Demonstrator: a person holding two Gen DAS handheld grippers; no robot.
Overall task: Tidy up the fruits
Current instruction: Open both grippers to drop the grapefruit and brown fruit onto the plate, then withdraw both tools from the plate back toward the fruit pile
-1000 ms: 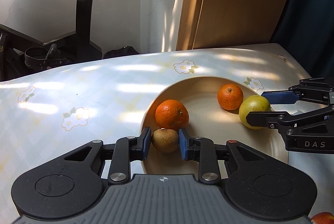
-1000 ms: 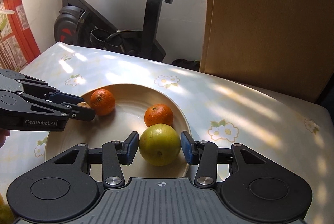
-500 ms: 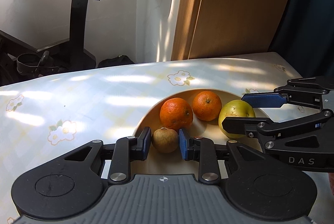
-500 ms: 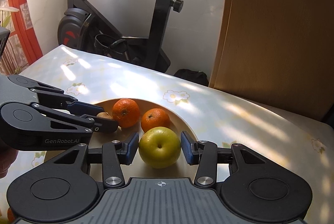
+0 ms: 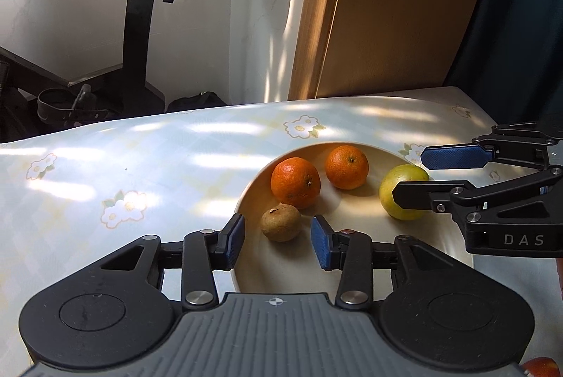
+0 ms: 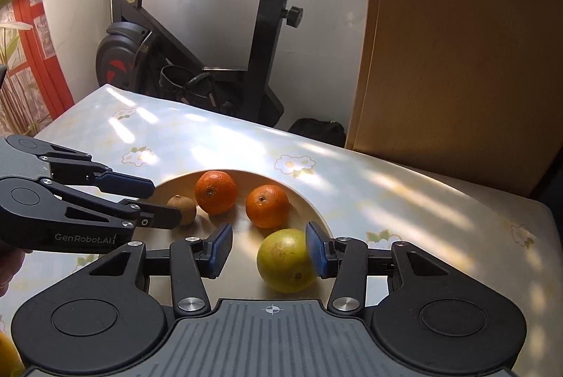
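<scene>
With four fruits in the plate point(image 5: 415, 254), I have just been opening my left gripper point(image 5: 278, 241) off the brown fruit point(image 5: 280, 223), my right gripper point(image 6: 267, 250) open around the green fruit point(image 6: 285, 260); more may remain outside.

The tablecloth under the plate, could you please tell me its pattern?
Pale check with white flowers on the tablecloth; clearest in the right wrist view.

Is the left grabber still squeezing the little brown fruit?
Apart. The left wrist view shows the left gripper has just been opening; plate shows on both sides of the brown fruit lying between its blue pads.
</scene>
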